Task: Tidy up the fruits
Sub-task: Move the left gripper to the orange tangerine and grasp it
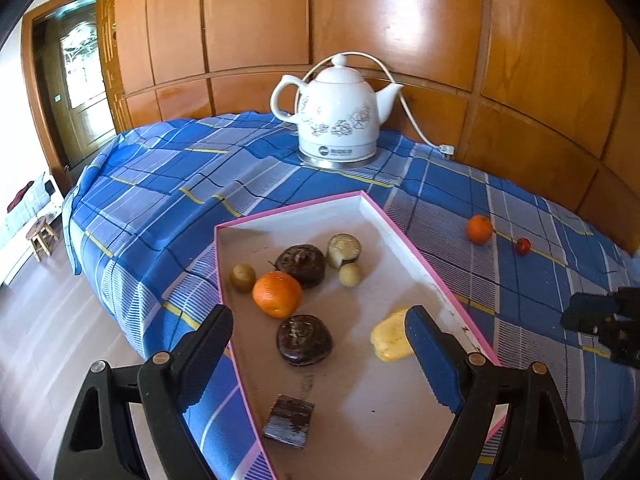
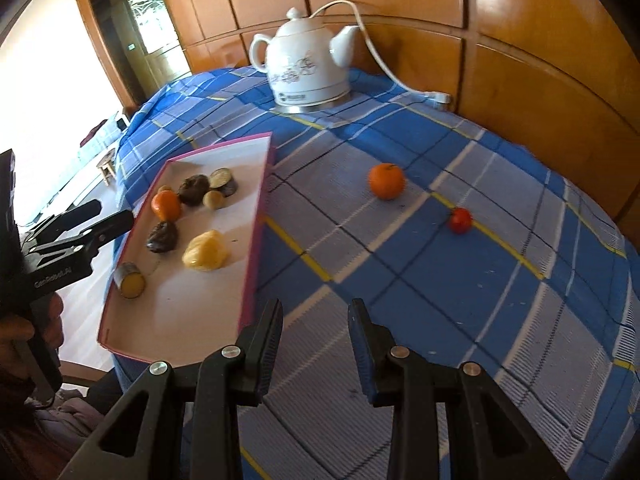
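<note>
A pink-rimmed white tray [image 1: 376, 216] [image 2: 256, 216] lies on the blue checked cloth. It holds an orange [image 1: 277, 294] [image 2: 165, 205], two dark round fruits [image 1: 304, 340], small green-yellow fruits [image 1: 242, 277], a yellow fruit [image 1: 390, 338] [image 2: 205, 255] and cut pieces [image 1: 344, 249]. A second orange [image 1: 479, 229] [image 2: 386, 181] and a small red fruit [image 1: 523, 245] [image 2: 460, 220] lie on the cloth right of the tray. My left gripper [image 1: 320, 324] is open and empty above the tray's near part. My right gripper [image 2: 316, 316] is open and empty above the cloth, well short of the loose orange.
A white electric kettle [image 1: 340, 116] [image 2: 306, 70] with its cord stands at the back of the table against the wooden panel wall [image 1: 400, 20]. The table edge [image 1: 120, 292] drops to the floor on the left, where a small stool [image 1: 40, 236] stands.
</note>
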Demonstrator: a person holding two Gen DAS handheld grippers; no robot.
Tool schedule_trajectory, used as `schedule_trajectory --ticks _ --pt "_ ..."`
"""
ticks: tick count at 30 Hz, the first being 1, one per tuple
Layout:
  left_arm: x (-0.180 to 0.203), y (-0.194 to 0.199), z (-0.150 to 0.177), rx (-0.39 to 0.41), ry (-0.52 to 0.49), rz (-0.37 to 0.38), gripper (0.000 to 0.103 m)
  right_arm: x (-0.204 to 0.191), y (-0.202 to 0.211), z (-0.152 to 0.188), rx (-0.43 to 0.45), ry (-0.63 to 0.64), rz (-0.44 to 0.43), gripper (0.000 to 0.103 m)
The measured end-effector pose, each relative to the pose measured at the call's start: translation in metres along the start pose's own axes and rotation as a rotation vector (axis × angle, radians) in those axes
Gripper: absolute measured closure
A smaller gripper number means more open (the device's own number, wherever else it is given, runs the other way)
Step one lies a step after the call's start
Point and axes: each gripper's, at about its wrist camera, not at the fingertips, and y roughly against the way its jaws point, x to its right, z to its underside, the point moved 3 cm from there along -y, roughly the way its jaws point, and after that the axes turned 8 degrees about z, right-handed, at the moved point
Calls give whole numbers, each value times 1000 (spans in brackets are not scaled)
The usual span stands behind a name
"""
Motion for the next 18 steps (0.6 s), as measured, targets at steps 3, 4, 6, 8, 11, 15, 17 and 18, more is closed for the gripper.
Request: schedule_trajectory --ticks 3,4,6,8,11,15,17,18 --pt "8 -1 1 -6 -19 8 15 15 3 2 -1 -3 36 69" --pt "9 -2 1 -9 -25 11 15 19 3 4 -2 -3 46 69" --pt "15 -3 2 -14 -39 18 15 27 4 5 -5 -5 67 69" --pt "19 -4 2 -19 -49 23 15 37 4 8 -7 -3 94 69" --pt "27 -5 3 -23 -69 32 15 50 2 12 -14 4 136 69" --pt "38 -7 4 -32 -99 44 15 70 -4 19 -31 7 195 69" --pt "43 -9 4 -37 -110 50 15 82 -8 23 -40 -14 214 69" --pt "45 -9 4 -39 -116 54 15 88 -10 24 -44 -29 220 69"
